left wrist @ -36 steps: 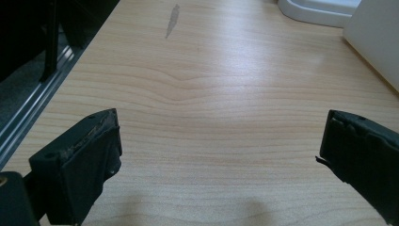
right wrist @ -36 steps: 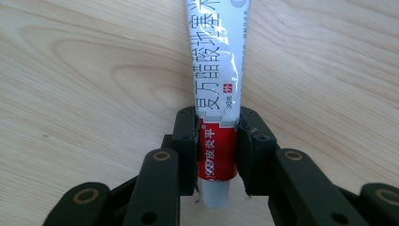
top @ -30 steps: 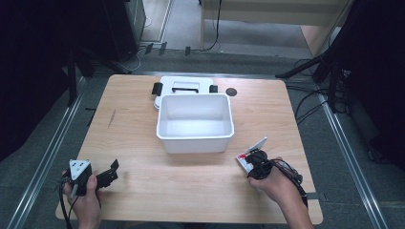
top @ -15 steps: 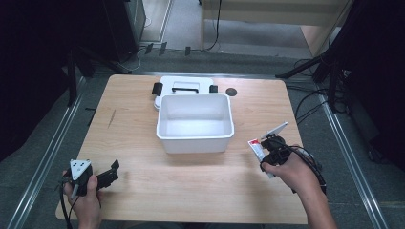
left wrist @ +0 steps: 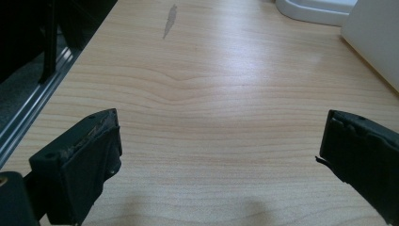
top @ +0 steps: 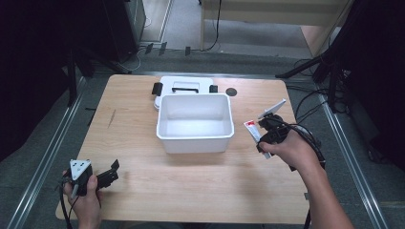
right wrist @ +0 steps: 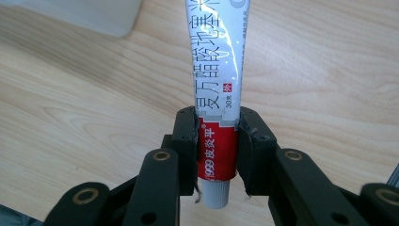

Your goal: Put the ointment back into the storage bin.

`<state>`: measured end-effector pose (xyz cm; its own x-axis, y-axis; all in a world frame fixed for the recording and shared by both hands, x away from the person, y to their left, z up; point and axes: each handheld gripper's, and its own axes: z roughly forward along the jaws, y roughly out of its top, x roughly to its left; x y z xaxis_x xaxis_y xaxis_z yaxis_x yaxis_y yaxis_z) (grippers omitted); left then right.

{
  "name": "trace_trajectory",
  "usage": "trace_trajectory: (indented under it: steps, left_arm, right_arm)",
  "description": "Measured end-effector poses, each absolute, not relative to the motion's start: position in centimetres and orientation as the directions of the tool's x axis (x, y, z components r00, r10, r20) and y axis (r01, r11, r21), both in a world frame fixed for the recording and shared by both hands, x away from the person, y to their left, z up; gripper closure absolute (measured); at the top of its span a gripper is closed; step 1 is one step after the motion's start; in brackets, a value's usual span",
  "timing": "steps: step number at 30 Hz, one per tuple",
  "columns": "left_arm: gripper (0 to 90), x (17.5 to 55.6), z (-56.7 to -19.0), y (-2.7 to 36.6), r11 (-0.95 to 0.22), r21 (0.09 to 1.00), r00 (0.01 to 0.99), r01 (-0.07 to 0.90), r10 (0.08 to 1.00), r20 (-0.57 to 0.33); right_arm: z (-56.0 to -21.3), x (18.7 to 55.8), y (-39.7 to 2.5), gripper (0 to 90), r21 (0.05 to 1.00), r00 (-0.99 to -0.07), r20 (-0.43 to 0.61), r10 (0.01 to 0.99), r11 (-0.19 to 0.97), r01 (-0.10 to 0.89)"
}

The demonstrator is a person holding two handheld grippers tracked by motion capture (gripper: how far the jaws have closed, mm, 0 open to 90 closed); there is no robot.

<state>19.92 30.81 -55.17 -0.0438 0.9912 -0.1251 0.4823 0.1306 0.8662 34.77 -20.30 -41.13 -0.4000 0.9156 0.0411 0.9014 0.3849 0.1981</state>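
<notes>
Here the right tongs (right wrist: 217, 136) pinch a white-and-red ointment tube (right wrist: 217, 89) near its cap end, jaws pressed against both sides of its red band, holding it above the wooden worktop (top: 200, 176) just right of the white bin (top: 195, 122). Behind the bin lies a white lid (top: 184, 87) with black clips. The left tongs (top: 111, 172) rest at the worktop's near left corner, jaws spread wide with nothing between them.

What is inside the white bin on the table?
The white bin looks empty: its bare floor and inner walls show in the high view. The strip of floor just behind its near wall is hidden. Beyond it a white lid lies flat, partly covered by the bin.
</notes>
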Motion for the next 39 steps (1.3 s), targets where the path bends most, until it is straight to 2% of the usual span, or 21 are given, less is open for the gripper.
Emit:
trace_trajectory:
  steps: [16,27,32,38,39]
  left_arm:
    - [0.0,19.9,-55.2,30.8,0.134,0.866,-0.041,0.482,0.991,-0.131]
    - [0.0,20.0,-55.2,30.8,0.134,0.865,-0.040,0.484,0.991,-0.131]
    - [0.0,20.0,-55.2,30.8,0.135,0.865,-0.040,0.484,0.990,-0.132]
    - [0.0,19.9,-55.2,30.9,0.134,0.864,-0.038,0.485,0.990,-0.133]
    - [0.0,19.9,-55.2,30.9,0.134,0.864,-0.038,0.485,0.990,-0.133]
  right_arm:
    - [-37.3,37.0,-17.3,72.3,0.260,-0.464,0.049,0.885,0.437,0.861]
    - [-36.1,37.8,-14.6,72.1,0.278,-0.528,0.051,0.848,0.495,0.823]
    - [-35.9,38.1,-13.3,72.0,0.297,-0.607,0.049,0.793,0.568,0.767]
    - [-35.9,38.0,-11.8,71.7,0.330,-0.751,0.031,0.660,0.702,0.631]
    - [-35.9,38.0,-11.8,71.7,0.330,-0.751,0.031,0.660,0.702,0.631]
